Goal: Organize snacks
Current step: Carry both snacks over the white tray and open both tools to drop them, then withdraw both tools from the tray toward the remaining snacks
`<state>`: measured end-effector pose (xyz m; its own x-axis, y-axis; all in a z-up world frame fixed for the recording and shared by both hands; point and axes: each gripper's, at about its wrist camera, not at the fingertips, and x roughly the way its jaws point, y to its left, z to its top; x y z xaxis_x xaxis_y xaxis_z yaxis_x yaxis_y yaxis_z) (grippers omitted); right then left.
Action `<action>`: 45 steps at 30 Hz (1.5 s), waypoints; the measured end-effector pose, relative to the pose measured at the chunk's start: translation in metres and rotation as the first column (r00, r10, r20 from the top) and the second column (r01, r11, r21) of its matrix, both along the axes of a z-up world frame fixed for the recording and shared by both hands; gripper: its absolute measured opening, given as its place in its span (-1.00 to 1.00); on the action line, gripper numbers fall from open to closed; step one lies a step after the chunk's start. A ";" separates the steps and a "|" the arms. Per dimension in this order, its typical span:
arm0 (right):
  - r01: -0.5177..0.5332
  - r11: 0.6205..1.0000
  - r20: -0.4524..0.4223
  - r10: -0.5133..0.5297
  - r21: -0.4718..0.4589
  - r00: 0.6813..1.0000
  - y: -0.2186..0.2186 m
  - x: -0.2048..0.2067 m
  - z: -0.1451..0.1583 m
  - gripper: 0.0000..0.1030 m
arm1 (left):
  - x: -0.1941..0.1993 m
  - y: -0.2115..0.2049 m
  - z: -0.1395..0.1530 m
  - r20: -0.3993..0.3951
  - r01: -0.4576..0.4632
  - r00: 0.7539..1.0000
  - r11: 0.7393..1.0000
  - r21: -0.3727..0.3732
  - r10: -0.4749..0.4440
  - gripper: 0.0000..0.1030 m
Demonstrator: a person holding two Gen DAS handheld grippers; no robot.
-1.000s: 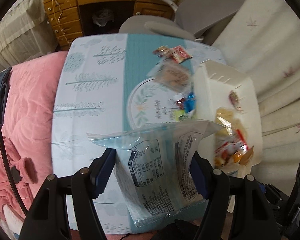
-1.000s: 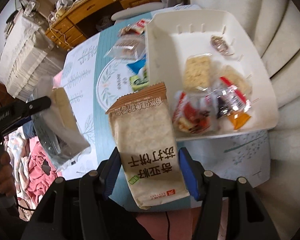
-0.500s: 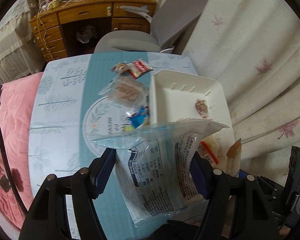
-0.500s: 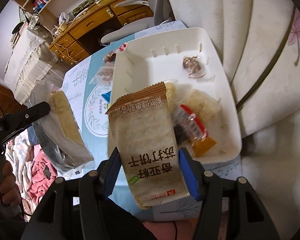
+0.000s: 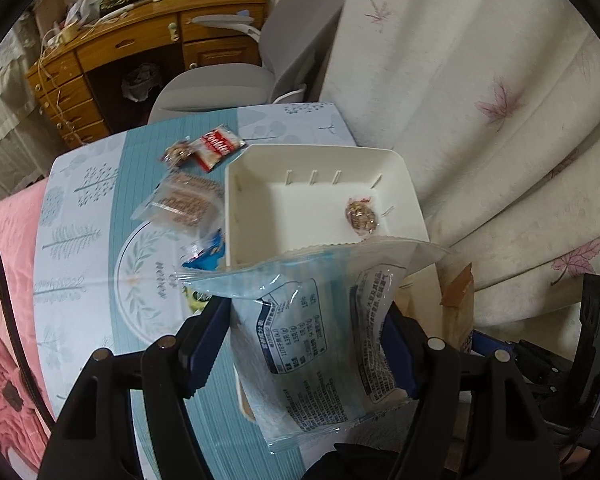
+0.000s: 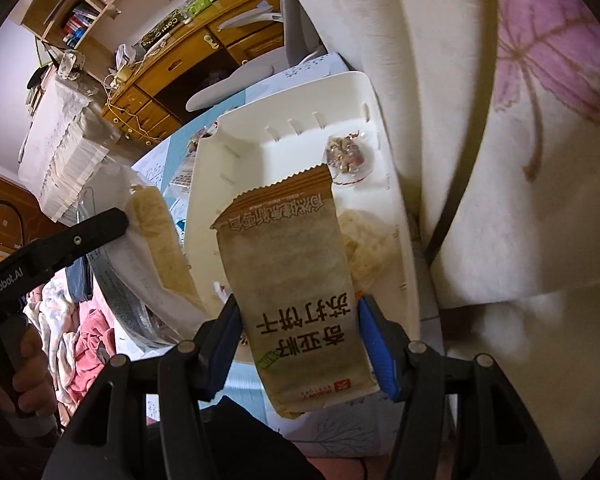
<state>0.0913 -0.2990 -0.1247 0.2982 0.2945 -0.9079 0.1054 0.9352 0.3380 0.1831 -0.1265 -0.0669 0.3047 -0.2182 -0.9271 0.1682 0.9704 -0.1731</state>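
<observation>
Left gripper (image 5: 306, 340): blue-padded fingers (image 5: 204, 344) clamped on the sides of a clear blue-printed packet (image 5: 320, 332). The packet's long axis runs along the fingers, its crimped top edge pointing away from the camera and overhanging the near end of the white tray (image 5: 236, 208).

Right gripper (image 6: 298, 340): fingers (image 6: 376, 344) pressed on both long edges of a tan cracker packet (image 6: 296, 280). It is held lengthwise along the fingers, serrated end forward, printing upside down to the camera; it hangs above the near half of the tray (image 6: 396, 216). In the right wrist view the left gripper's packet (image 6: 160, 248) appears edge-on just left of the tray, a hand (image 6: 28, 376) on the handle below.

Tray contents: one pale cracker pack (image 6: 364, 240), partly hidden behind the tan packet at the tray's near right; farther on, a small clear-wrapped brown sweet (image 5: 360, 216) near the tray's far right corner. The rest of the tray floor that shows is bare.

On the patterned tabletop (image 5: 88, 240), left of the tray: a blue wrapper (image 5: 208, 254) touching the tray wall, then a clear-wrapped brown biscuit pack (image 5: 184, 204), then, beyond the tray's far left corner, a red-and-white sachet (image 5: 220, 146) beside a small brown wrapped piece (image 5: 178, 153).
</observation>
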 end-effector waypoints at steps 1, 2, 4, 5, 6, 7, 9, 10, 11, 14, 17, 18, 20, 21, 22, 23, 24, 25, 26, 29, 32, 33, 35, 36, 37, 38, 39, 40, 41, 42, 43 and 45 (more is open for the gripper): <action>-0.004 1.000 -0.002 0.004 0.000 1.000 -0.002 0.001 -0.001 0.13 | 0.002 -0.005 -0.001 0.000 0.003 1.000 1.000 0.003 -0.003 0.37; -0.008 1.000 -0.003 0.008 0.000 1.000 -0.003 0.002 -0.002 0.13 | 0.003 -0.008 -0.002 -0.002 0.005 1.000 1.000 0.005 -0.005 0.41; -0.014 1.000 -0.005 0.014 0.003 1.000 -0.005 0.004 -0.003 0.14 | 0.006 -0.013 -0.004 -0.005 0.002 1.000 1.000 -0.002 -0.002 0.49; -0.017 1.000 -0.005 0.017 0.010 1.000 -0.006 0.005 -0.004 0.15 | 0.007 -0.014 -0.005 -0.009 0.002 1.000 1.000 -0.013 -0.002 0.50; -0.022 1.000 -0.007 0.022 0.015 1.000 -0.007 0.007 -0.005 0.15 | 0.007 -0.015 -0.005 -0.009 0.001 1.000 1.000 -0.020 -0.001 0.57; -0.028 0.999 -0.013 0.028 0.016 1.000 -0.008 0.009 -0.007 0.17 | 0.008 -0.015 -0.005 -0.005 -0.004 1.000 1.000 -0.025 0.004 0.61; -0.026 0.999 -0.019 0.027 0.019 0.999 -0.010 0.011 -0.009 0.27 | 0.008 -0.014 -0.003 0.003 -0.010 1.000 1.000 -0.023 0.010 0.65; -0.024 0.999 -0.018 0.024 0.022 1.000 -0.012 0.011 -0.009 0.34 | 0.008 -0.014 -0.003 0.003 -0.011 1.000 1.000 -0.024 0.011 0.65; -0.022 0.999 -0.014 0.022 0.025 1.000 -0.012 0.012 -0.009 0.37 | 0.008 -0.013 -0.004 -0.001 -0.015 1.000 1.000 -0.026 0.015 0.66; -0.020 0.999 -0.010 0.020 0.026 1.000 -0.011 0.010 -0.009 0.40 | 0.008 -0.007 -0.009 -0.032 -0.038 0.999 0.998 -0.043 0.037 0.66; -0.018 0.999 -0.010 0.018 0.033 1.000 -0.008 0.010 -0.009 0.40 | 0.004 0.003 -0.014 -0.064 -0.070 0.996 0.996 -0.062 0.066 0.65; -0.017 0.999 -0.011 0.018 0.034 1.000 -0.007 0.010 -0.009 0.40 | 0.003 0.006 -0.016 -0.071 -0.078 0.995 0.995 -0.065 0.074 0.66; -0.017 0.999 -0.017 0.018 0.041 1.000 -0.004 0.009 -0.011 0.40 | 0.000 0.015 -0.020 -0.091 -0.102 0.991 0.992 -0.072 0.095 0.66; -0.015 0.999 -0.021 0.016 0.044 1.000 -0.002 0.009 -0.011 0.40 | -0.002 0.019 -0.022 -0.099 -0.110 0.990 0.991 -0.071 0.103 0.66; -0.012 0.999 -0.025 0.013 0.048 1.000 -0.001 0.009 -0.012 0.40 | -0.005 0.024 -0.024 -0.108 -0.118 0.988 0.991 -0.071 0.110 0.66; -0.010 0.999 -0.029 0.011 0.052 1.000 0.000 0.009 -0.013 0.40 | -0.007 0.028 -0.026 -0.112 -0.123 0.987 0.990 -0.071 0.114 0.65; -0.008 0.998 -0.034 0.010 0.056 0.999 0.003 0.009 -0.014 0.40 | -0.009 0.033 -0.027 -0.117 -0.129 0.986 0.989 -0.072 0.120 0.66; -0.006 0.998 -0.039 0.008 0.059 0.999 0.006 0.008 -0.014 0.40 | -0.011 0.037 -0.029 -0.120 -0.133 0.985 0.988 -0.073 0.124 0.66; -0.003 0.998 -0.043 0.005 0.061 0.999 0.009 0.007 -0.015 0.40 | -0.014 0.042 -0.031 -0.123 -0.138 0.984 0.988 -0.075 0.129 0.65; 0.014 0.997 -0.062 -0.009 0.074 0.998 0.018 0.005 -0.018 0.40 | -0.020 0.057 -0.034 -0.135 -0.153 0.981 0.985 -0.084 0.140 0.65; 0.035 0.996 -0.083 -0.028 0.085 0.996 0.027 0.003 -0.021 0.40 | -0.027 0.073 -0.037 -0.146 -0.164 0.978 0.982 -0.092 0.149 0.65; 0.042 0.995 -0.090 -0.034 0.087 0.995 0.032 0.001 -0.022 0.40 | -0.029 0.081 -0.038 -0.147 -0.166 0.977 0.982 -0.093 0.151 0.65; 0.054 0.994 -0.096 -0.045 0.091 0.994 0.040 -0.001 -0.022 0.40 | -0.032 0.093 -0.040 -0.149 -0.169 0.977 0.982 -0.088 0.155 0.65; 0.065 0.993 -0.100 -0.055 0.098 0.993 0.046 -0.002 -0.022 0.40 | -0.034 0.102 -0.040 -0.151 -0.171 0.976 0.981 -0.087 0.157 0.66; 0.074 0.992 -0.103 -0.064 0.102 0.993 0.050 -0.003 -0.022 0.40 | -0.035 0.108 -0.040 -0.152 -0.171 0.976 0.981 -0.087 0.157 0.66; 0.085 0.990 -0.106 -0.073 0.109 0.992 0.054 -0.004 -0.022 0.40 | -0.037 0.115 -0.040 -0.152 -0.171 0.976 0.981 -0.087 0.157 0.65; 0.097 0.988 -0.112 -0.084 0.117 0.990 0.059 -0.005 -0.023 0.40 | -0.039 0.124 -0.040 -0.150 -0.170 0.976 0.982 -0.084 0.156 0.65; 0.110 0.986 -0.117 -0.096 0.123 0.989 0.065 -0.006 -0.023 0.40 | -0.041 0.132 -0.039 -0.150 -0.169 0.976 0.982 -0.082 0.155 0.65; 0.124 0.984 -0.121 -0.108 0.127 0.987 0.069 -0.007 -0.023 0.40 | -0.042 0.139 -0.039 -0.150 -0.167 0.977 0.983 -0.080 0.154 0.66; 0.144 0.980 -0.125 -0.128 0.135 0.984 0.076 -0.009 -0.023 0.40 | -0.043 0.150 -0.038 -0.151 -0.164 0.977 0.983 -0.078 0.151 0.65; 0.161 0.976 -0.129 -0.143 0.143 0.981 0.081 -0.010 -0.023 0.40 | -0.044 0.157 -0.038 -0.151 -0.162 0.977 0.984 -0.077 0.150 0.65; 0.200 0.968 -0.140 -0.179 0.154 0.974 0.093 -0.013 -0.024 0.40 | -0.045 0.175 -0.038 -0.154 -0.155 0.978 0.985 -0.072 0.143 0.65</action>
<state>0.0783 -0.2062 -0.1485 0.2514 0.3933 -0.8844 0.3264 0.8258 0.4600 0.1376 0.0490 -0.1044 0.2009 -0.2586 -0.9448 -0.0105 0.9639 -0.2661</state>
